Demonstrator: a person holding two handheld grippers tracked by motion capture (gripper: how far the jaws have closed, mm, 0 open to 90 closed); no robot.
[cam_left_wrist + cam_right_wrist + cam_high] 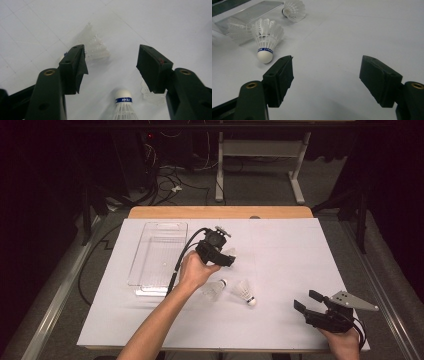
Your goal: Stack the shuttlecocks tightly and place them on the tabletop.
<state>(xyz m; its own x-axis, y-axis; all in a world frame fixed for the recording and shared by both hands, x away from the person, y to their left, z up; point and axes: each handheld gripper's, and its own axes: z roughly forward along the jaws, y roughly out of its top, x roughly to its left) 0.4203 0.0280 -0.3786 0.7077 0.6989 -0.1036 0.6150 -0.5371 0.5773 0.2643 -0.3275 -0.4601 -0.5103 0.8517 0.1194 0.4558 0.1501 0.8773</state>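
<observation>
Three white shuttlecocks lie on the white table sheet (pixel 290 250). One shuttlecock (pixel 215 289) and a second shuttlecock (pixel 245 293) lie side by side mid-table. A third shuttlecock (pixel 229 252) lies right at my left gripper (pixel 227 258). In the left gripper view, my left gripper (pixel 111 57) is open above the sheet. A blue-banded shuttlecock (pixel 123 105) lies low between its jaws, cork pointing away, untouched. Another shuttlecock (pixel 93 46) lies beyond the left jaw. My right gripper (pixel 306 300) (pixel 327 67) rests open and empty near the front right, facing a blue-banded shuttlecock (pixel 265 37).
A clear plastic tray (pixel 157 257) (pixel 254 13) sits on the sheet's left, just left of my left hand (pixel 192 270). Two more shuttlecocks, one (pixel 293 8) and another (pixel 237 32), lie between the right gripper and the tray. Desk legs and cables stand beyond the table's far edge.
</observation>
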